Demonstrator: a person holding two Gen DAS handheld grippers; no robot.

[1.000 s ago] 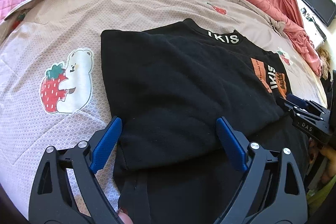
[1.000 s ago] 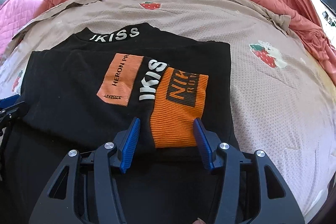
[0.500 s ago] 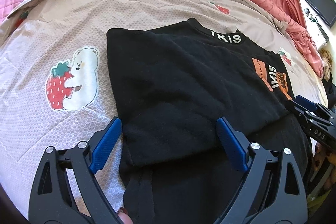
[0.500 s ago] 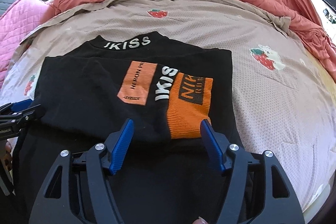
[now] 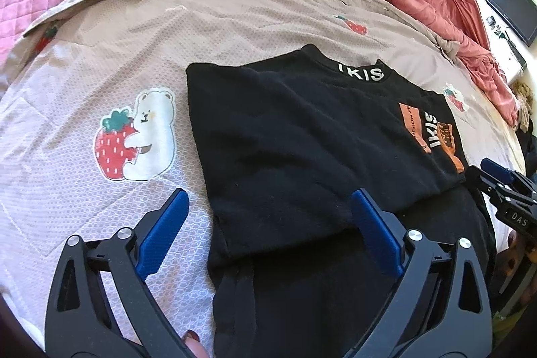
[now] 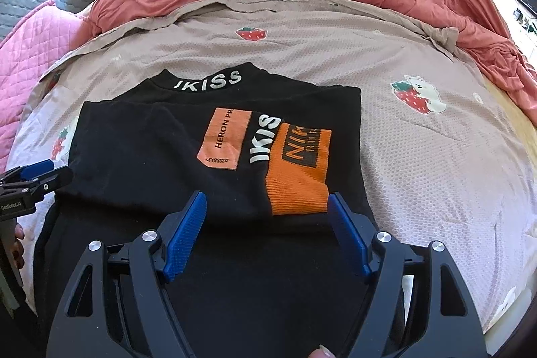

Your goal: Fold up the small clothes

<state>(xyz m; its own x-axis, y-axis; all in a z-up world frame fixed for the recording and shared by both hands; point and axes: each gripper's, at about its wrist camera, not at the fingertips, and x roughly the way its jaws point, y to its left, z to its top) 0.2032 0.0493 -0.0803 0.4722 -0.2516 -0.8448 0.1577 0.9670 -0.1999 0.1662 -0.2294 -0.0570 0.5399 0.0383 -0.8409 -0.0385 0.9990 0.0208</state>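
Both grippers, left gripper [image 5: 268, 200] and right gripper [image 6: 266, 202], have drawn back spread wide over the black top [image 6: 161, 163].

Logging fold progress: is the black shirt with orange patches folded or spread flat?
Partly folded. The black shirt with orange patches has its sides turned inward, orange cuff lying on top; its lower part remains unfolded.

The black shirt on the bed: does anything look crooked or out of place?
Nothing stands out. The black shirt lies flat on the beige cover, both sleeves folded in, the orange cuff on top. Both grippers, left and right, are open.
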